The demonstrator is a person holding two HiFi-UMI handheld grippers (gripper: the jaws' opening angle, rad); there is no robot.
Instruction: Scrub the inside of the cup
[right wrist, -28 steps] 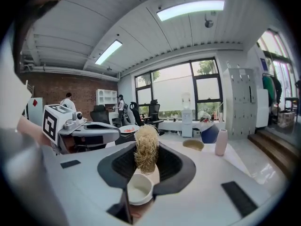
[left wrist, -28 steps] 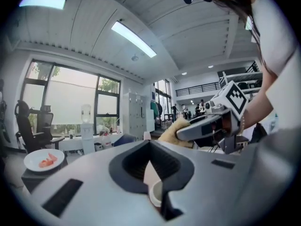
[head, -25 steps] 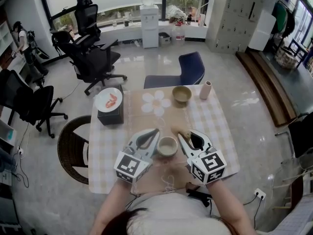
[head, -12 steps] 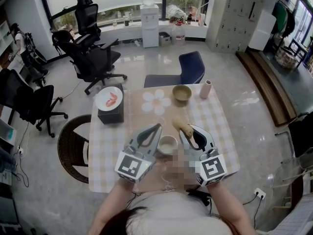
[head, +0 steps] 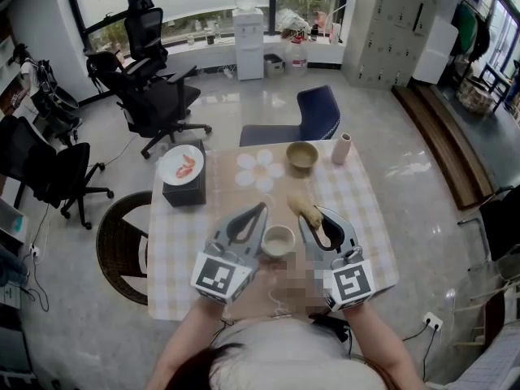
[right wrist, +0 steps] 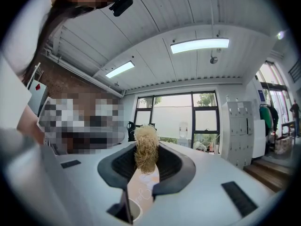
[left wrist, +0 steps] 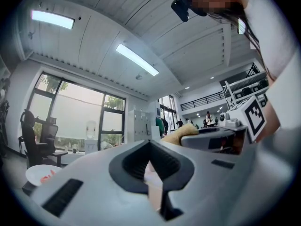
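Note:
The pale cup (head: 278, 240) stands upright on the tan mat (head: 244, 210), between my two grippers and lower than both. My left gripper (head: 262, 208) hovers just left of it, jaws shut with nothing held; in the left gripper view (left wrist: 149, 142) only a pale strip shows behind the closed tips. My right gripper (head: 309, 214) hovers right of the cup, shut on a straw-coloured scrub brush (head: 303, 207). Its bristly head (right wrist: 146, 153) sticks out past the right gripper's tips (right wrist: 143, 147). The cup's rim (right wrist: 128, 212) peeks through the gap below.
A checked tablecloth (head: 366, 210) covers the table. At the far side are a tan bowl (head: 301, 154), a pink vase (head: 342, 149) and a flower-shaped coaster (head: 260, 171). A plate (head: 180, 166) rests on a black box at the left. A blue chair (head: 318, 112) stands behind the table.
Both grippers have risen a little above the table and their tips show further up the picture. The brush has tilted with the right gripper. The cup has stayed in place.

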